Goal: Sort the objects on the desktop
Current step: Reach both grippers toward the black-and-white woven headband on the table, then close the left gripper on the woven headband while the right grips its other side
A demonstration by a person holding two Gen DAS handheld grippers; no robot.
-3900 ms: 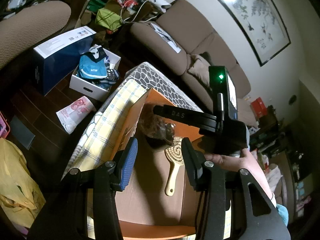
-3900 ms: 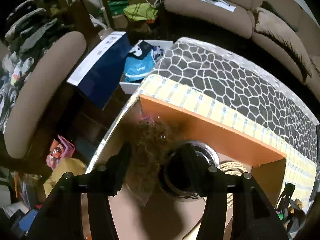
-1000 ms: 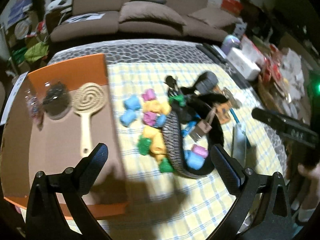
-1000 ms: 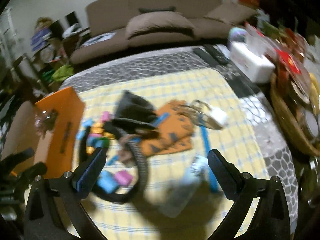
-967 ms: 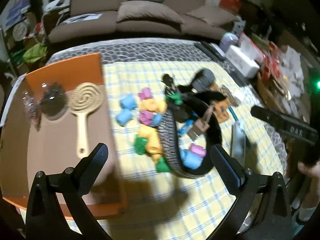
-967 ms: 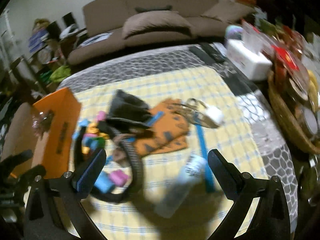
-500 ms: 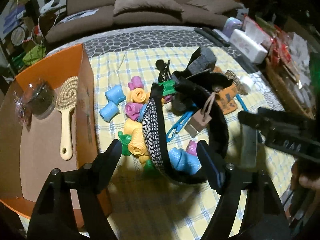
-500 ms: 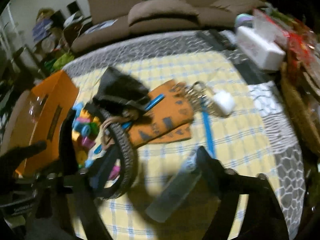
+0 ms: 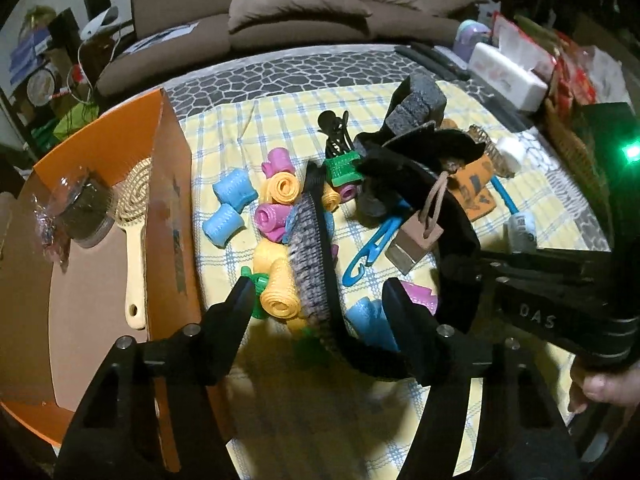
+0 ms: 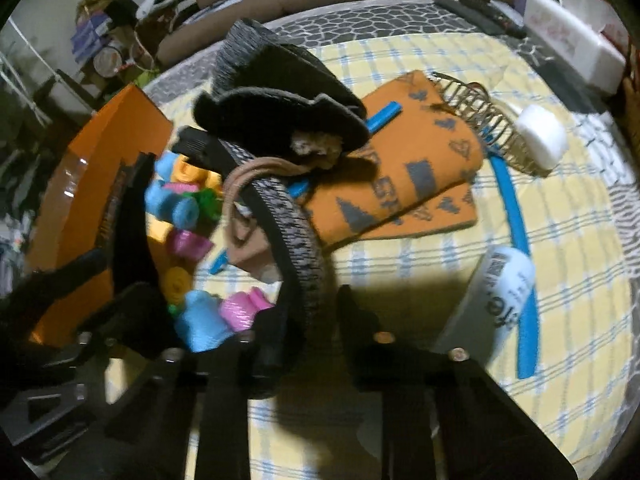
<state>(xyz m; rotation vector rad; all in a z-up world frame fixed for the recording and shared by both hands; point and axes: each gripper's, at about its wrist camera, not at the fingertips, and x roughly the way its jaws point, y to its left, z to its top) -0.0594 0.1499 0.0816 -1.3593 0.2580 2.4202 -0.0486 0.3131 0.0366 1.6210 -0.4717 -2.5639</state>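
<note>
Grey-patterned headband [image 9: 310, 248], a wide black-edged hoop, arched upright between the spread fingers of the left gripper [image 9: 318, 296]; whether they touched it was unclear. The right gripper [image 10: 310, 316] straddled the same band [image 10: 294, 236], jaws parted. Foam curlers [image 9: 280, 188] crowded left of it; ahead lay orange socks [image 10: 404, 168], leftward an orange box [image 9: 168, 184] holding a comb [image 9: 132, 184].

Left gripper [image 9: 320, 300] spread wide over grey headband [image 9: 310, 240] among foam rollers [image 9: 280, 188]; orange box [image 9: 120, 208] at left holding comb [image 9: 134, 200].
</note>
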